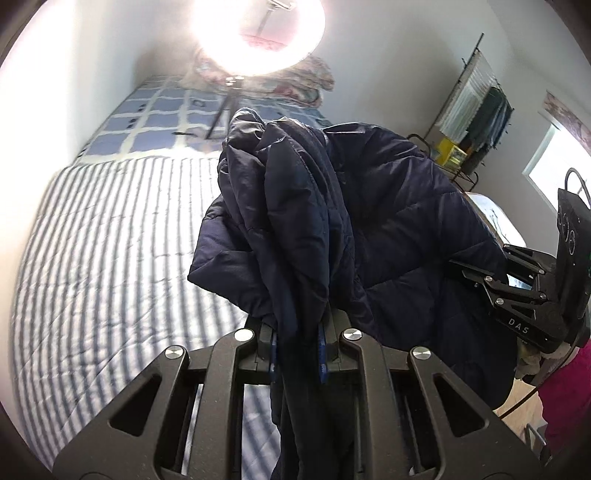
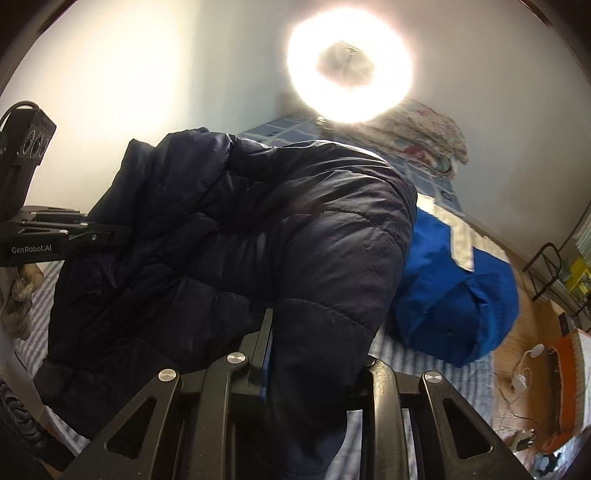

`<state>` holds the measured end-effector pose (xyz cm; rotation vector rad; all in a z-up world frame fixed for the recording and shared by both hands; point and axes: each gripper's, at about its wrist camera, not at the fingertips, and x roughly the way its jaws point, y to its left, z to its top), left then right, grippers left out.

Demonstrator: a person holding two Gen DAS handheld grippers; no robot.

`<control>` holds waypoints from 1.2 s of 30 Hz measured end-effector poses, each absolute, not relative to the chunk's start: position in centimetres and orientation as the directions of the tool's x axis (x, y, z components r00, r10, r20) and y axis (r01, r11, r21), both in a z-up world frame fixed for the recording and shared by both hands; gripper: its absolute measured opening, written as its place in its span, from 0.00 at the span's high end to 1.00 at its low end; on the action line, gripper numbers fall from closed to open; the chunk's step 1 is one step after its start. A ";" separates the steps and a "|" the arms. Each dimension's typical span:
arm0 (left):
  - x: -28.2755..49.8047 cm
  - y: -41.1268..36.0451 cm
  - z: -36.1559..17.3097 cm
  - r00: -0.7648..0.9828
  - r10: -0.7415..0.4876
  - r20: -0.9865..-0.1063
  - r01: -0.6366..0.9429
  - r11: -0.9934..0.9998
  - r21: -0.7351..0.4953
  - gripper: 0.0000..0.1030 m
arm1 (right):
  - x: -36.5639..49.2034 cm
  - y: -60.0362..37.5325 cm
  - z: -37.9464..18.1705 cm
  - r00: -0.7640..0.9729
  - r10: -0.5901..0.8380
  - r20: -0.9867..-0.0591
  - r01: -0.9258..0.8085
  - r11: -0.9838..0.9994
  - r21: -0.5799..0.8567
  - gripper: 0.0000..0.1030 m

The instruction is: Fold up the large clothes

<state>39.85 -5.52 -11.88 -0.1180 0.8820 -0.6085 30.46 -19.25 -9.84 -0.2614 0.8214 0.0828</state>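
Observation:
A dark navy quilted jacket [image 1: 332, 206] hangs bunched in the air above a bed with a blue-and-white striped cover [image 1: 110, 251]. My left gripper [image 1: 297, 343] is shut on a fold of the jacket's edge. My right gripper [image 2: 306, 354] is shut on another part of the same jacket [image 2: 258, 240], which drapes over its fingers and hides the right one. Each gripper shows in the other's view: the right one [image 1: 476, 273] at the jacket's right side, the left one [image 2: 110, 232] at its left side.
A bright ring light [image 1: 258, 33] on a tripod stands over the far end of the bed. A folded floral quilt [image 2: 424, 136] lies at the head. A blue garment [image 2: 454, 295] lies on the bed to the right. A clothes rack [image 1: 476, 110] stands by the right wall.

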 end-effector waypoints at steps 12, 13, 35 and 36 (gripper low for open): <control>46.9 -15.9 -10.6 0.448 -0.657 -0.606 0.544 0.738 -0.399 0.87 | 33.2 -27.8 -6.3 0.702 -0.202 -0.682 -0.035 0.948 -0.318 0.78; 47.3 -16.6 -10.5 0.448 -0.663 -0.600 0.548 0.733 -0.402 0.87 | 33.6 -28.5 -6.0 0.704 -0.218 -0.676 -0.023 0.944 -0.329 0.78; 58.2 -28.9 -9.0 0.486 -0.678 -0.551 0.589 0.720 -0.367 0.87 | 42.6 -39.1 -4.7 0.761 -0.291 -0.580 0.088 0.932 -0.353 0.78; 58.7 -29.4 -9.0 0.486 -0.679 -0.550 0.589 0.720 -0.369 0.87 | 42.8 -39.8 -4.8 0.763 -0.290 -0.578 0.093 0.934 -0.346 0.78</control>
